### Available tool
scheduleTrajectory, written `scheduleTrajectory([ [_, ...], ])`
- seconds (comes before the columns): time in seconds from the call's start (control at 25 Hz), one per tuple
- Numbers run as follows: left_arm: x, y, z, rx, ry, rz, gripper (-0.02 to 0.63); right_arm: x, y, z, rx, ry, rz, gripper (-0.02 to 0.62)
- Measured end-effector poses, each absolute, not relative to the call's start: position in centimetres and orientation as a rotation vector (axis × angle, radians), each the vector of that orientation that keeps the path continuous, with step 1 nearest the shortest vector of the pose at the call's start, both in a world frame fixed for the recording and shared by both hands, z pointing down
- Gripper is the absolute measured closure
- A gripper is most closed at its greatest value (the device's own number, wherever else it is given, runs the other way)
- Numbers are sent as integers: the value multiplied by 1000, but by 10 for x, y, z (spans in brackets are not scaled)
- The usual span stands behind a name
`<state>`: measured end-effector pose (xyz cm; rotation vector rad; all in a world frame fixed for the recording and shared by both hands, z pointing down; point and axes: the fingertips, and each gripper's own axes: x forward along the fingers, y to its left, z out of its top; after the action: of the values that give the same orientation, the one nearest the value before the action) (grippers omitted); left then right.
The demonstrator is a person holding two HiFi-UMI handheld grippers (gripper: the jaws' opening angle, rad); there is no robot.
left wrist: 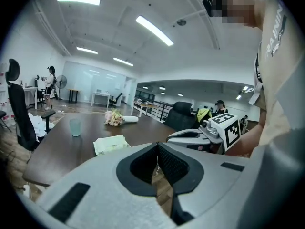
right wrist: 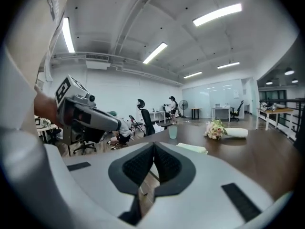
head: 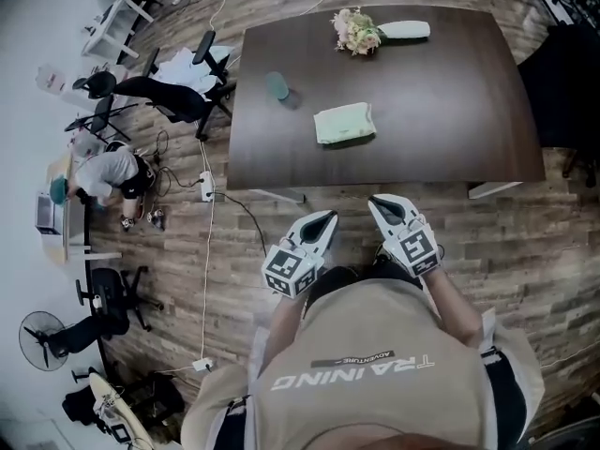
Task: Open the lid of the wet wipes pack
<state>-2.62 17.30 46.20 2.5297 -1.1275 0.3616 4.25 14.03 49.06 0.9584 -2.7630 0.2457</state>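
The pale green wet wipes pack (head: 344,123) lies flat near the middle of the dark brown table (head: 450,129), its lid down. It also shows in the left gripper view as the pack (left wrist: 110,143) and in the right gripper view as the pack (right wrist: 192,148). My left gripper (head: 327,218) and right gripper (head: 375,202) hang over the wooden floor, short of the table's near edge and well apart from the pack. Both are shut with nothing between the jaws. Each points toward the table.
A translucent green cup (head: 277,86) stands on the table's left part. A flower bouquet (head: 357,32) lies at its far edge. Office chairs (head: 178,87) stand left of the table, a cable (head: 208,214) runs along the floor, and a person (head: 108,176) crouches further left.
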Motion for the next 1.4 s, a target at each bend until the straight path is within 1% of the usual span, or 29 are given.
scheduleTrajectory([
  [0.08,-24,167,466,2520,-1124,390,597,48,140,499,953,-2768,292,581],
  [0.2,-19,151,473,2525,-1079,395,597,56,134,532,961,-2697,353,581],
  [0.32,-15,134,485,2549,-1024,402,597,59,125,549,981,-2641,362,581],
  [0.48,-20,110,493,2568,-964,404,597,51,115,546,1011,-2616,373,581],
  [0.6,-29,83,478,2610,-948,358,597,36,94,540,993,-2591,351,581],
  [0.76,-61,42,455,2667,-1008,317,597,8,45,519,993,-2595,300,581],
  [0.96,-102,15,477,2588,-997,334,597,-28,-4,495,991,-2573,208,581],
  [1.28,-119,-32,494,2666,-824,345,597,-43,-32,518,1205,-2487,394,581],
  [1.4,-120,-55,488,2637,-797,252,597,-40,-33,530,1184,-2409,368,581],
])
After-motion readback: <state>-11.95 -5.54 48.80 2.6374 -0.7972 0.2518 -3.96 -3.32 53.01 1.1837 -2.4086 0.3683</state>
